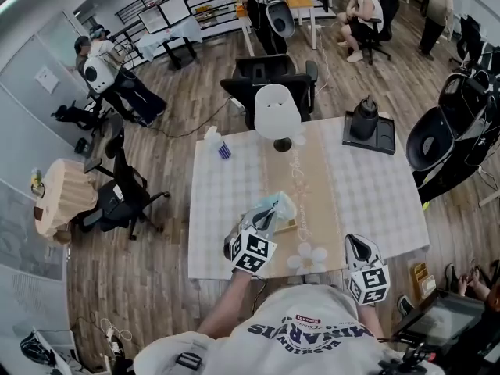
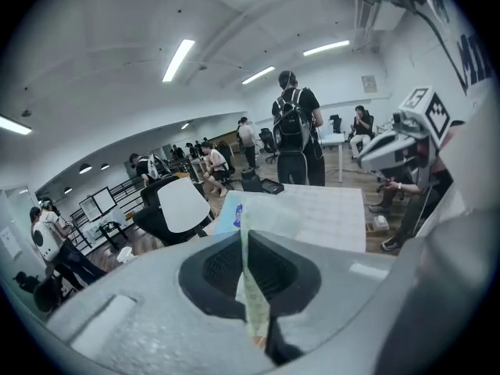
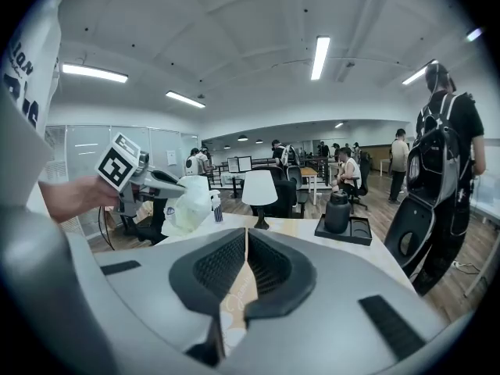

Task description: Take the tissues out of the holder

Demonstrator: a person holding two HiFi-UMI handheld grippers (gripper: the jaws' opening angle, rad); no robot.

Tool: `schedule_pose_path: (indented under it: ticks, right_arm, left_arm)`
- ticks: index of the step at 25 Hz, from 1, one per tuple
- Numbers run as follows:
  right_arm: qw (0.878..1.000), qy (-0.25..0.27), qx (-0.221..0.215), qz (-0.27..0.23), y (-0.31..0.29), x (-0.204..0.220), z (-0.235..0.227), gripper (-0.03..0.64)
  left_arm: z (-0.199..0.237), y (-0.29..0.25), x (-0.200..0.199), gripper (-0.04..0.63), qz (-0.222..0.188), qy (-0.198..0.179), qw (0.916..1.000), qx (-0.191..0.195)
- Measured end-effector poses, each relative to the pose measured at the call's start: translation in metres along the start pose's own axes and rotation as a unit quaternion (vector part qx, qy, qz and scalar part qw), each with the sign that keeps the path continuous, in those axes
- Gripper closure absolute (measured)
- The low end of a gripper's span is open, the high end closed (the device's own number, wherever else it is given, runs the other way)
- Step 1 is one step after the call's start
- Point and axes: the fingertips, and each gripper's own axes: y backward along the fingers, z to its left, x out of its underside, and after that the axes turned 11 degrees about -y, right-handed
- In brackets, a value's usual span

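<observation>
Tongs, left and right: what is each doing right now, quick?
Left tongs: closed on the tissue pack.
Right tongs: closed, holding nothing.

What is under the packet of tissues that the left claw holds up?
Below the pale plastic-wrapped tissue packet in the left gripper lies the beige table runner, with a tan box edge peeking out. The packet covers the rest.

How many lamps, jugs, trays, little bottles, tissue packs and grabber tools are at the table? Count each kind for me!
Lamp: 1
Black jug: 1
Black tray: 1
Little bottle: 1
Tissue pack: 1
Grippers: 2, the left gripper holding the pack and the right gripper
Total: 7
</observation>
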Motion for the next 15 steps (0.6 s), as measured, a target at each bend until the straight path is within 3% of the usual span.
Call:
schedule_pose_path:
  ticks: [15]
  right_arm:
    - [1.000,0.007,-0.008,0.001,-0.0034,-0.0031,0.0041,0.607]
  left_arm:
    - [-0.0010,0.0080,-0.0091,0.594,-0.013,0.008,0.9999,0.001]
